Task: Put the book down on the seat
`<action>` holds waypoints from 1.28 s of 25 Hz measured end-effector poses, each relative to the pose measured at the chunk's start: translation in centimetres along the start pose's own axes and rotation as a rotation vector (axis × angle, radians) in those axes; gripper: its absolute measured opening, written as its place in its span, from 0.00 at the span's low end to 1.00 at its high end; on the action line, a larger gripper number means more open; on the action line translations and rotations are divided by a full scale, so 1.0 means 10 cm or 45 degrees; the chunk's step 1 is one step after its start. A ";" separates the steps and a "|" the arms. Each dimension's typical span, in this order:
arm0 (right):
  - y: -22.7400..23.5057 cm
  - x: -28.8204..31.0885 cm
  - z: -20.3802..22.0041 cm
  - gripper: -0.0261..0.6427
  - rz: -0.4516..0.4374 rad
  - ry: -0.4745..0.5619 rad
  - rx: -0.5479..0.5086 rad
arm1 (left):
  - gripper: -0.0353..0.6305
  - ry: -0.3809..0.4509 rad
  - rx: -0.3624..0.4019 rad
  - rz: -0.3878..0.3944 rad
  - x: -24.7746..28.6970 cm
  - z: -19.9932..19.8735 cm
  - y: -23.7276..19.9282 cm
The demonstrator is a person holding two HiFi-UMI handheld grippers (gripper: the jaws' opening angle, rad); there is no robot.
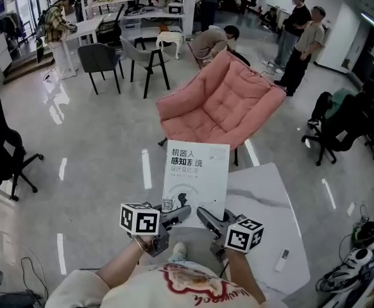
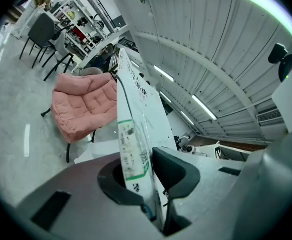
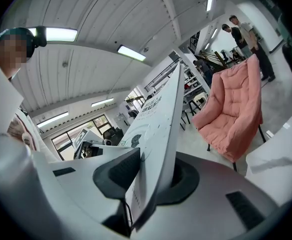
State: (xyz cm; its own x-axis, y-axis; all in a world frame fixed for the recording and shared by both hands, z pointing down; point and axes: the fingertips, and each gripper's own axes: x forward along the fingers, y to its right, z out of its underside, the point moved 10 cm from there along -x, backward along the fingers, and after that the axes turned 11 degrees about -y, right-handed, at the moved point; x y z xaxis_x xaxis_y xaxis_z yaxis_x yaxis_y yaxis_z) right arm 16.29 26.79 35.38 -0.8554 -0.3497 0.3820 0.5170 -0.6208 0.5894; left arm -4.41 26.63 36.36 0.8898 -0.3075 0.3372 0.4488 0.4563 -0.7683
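Open floor (image 1: 97, 127) around seat (image 1: 222, 101), book (image 1: 196, 172) aloft

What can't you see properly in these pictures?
- Bottom edge of the book: head view, covered by the left claw and right claw.
- Back cover of the book: head view, it faces away.
- Small print on its front: head view, too small.
- Legs of the chair: head view, mostly under its cushion.
- The small white thing on the table: head view, too small to name.

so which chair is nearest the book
The pink cushioned chair, just beyond the far edge of the book; the grey chairs stand farther back, the black office chairs off to the sides.
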 end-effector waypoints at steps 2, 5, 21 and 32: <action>0.18 0.02 -0.17 0.16 0.001 0.001 -0.002 | 0.14 0.005 0.005 -0.006 0.13 -0.20 -0.07; 0.37 0.07 -0.31 0.16 0.002 -0.007 0.005 | 0.14 0.005 -0.006 -0.013 0.26 -0.36 -0.17; 0.79 0.24 -0.62 0.16 -0.025 -0.035 0.029 | 0.14 0.003 -0.054 -0.048 0.49 -0.72 -0.42; 1.23 0.65 -1.22 0.16 -0.032 0.042 0.008 | 0.15 0.106 -0.050 0.048 0.64 -1.37 -0.91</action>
State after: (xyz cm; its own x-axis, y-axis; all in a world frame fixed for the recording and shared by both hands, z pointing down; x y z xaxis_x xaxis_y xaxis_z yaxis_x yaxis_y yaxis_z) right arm 16.72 8.30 36.42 -0.8685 -0.3570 0.3438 0.4956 -0.6252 0.6029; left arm -3.93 9.08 38.00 0.8952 -0.3599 0.2628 0.4104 0.4363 -0.8008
